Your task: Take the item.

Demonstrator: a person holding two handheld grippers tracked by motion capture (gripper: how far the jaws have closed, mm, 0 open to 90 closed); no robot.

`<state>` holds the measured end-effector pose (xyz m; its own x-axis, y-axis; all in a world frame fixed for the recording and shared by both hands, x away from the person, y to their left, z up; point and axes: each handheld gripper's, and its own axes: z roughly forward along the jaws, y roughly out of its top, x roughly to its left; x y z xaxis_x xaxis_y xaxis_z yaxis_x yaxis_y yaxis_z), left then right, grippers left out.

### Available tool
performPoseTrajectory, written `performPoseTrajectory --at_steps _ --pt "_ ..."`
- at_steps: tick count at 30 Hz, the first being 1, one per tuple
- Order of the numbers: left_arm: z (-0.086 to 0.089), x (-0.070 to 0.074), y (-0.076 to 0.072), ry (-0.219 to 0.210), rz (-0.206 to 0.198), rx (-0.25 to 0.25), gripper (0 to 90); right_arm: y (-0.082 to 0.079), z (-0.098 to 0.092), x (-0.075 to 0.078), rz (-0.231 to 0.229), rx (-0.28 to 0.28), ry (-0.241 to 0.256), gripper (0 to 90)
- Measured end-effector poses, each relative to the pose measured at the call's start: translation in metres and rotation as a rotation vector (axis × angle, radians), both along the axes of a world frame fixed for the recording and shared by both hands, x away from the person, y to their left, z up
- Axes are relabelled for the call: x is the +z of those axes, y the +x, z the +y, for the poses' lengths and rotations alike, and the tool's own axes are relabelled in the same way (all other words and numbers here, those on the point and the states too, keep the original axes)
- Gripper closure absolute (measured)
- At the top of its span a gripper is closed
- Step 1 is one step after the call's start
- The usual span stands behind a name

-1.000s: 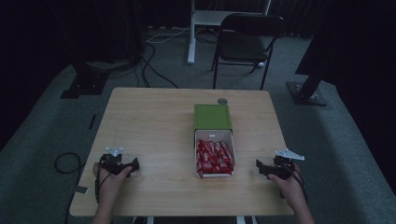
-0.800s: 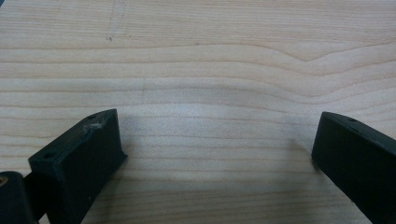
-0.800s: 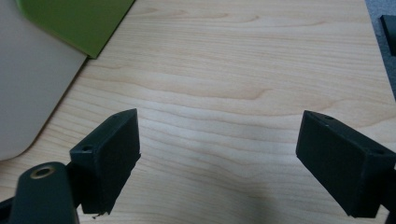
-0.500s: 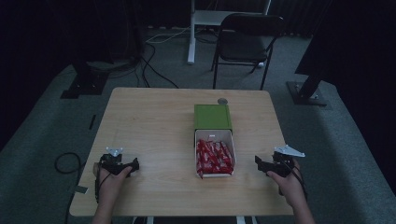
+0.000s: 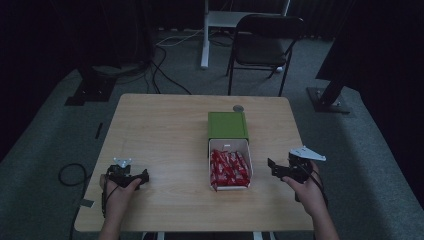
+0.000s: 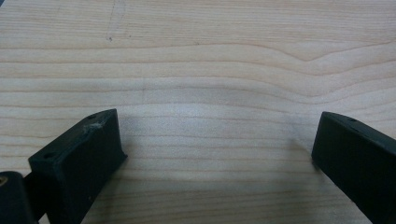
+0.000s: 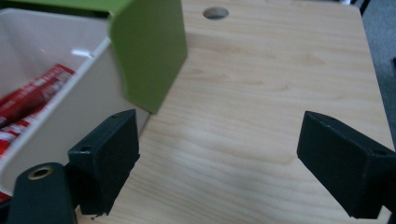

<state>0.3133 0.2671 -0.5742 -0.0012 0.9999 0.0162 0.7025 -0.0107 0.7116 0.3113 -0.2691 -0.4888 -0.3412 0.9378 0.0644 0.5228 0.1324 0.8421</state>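
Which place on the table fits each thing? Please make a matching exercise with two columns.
Things:
1. green sleeve
2. red packets
3. left tool
4. round hole

Places:
A. near the table's far edge
B. inside the white tray
C. over the table's near left part
D. mid-table, over the tray's far end

Pairs: 1-D, 2-B, 3-C, 4-A

Green box (image 5: 228,125), drawer (image 5: 244,150) slid open

I see a dim recording lab: black stand bases (image 5: 89,91) on grey carpet (image 5: 380,150), loose cables (image 5: 165,75), a folding chair (image 5: 264,45) beyond the table.
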Motion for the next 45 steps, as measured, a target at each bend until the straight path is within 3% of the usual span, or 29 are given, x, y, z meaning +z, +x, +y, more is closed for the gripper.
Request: performPoseTrajectory --at_steps 15,18,31,45 --pt "0.0 0.0 0.0 0.0 0.0 0.0 2.6 0.004 0.038 0.028 -0.046 0.112 -0.001 12.9" --pt "0.0 0.0 0.0 -0.001 0.0 0.0 2.6 0.005 0.045 0.031 -0.049 0.14 0.018 12.9" --pt "0.0 0.0 0.0 0.0 0.0 0.0 2.6 0.003 0.078 0.036 -0.058 0.244 0.024 14.2" --pt "0.0 0.0 0.0 0.0 0.0 0.0 2.6 0.0 0.107 0.032 -0.046 0.305 0.013 17.7"
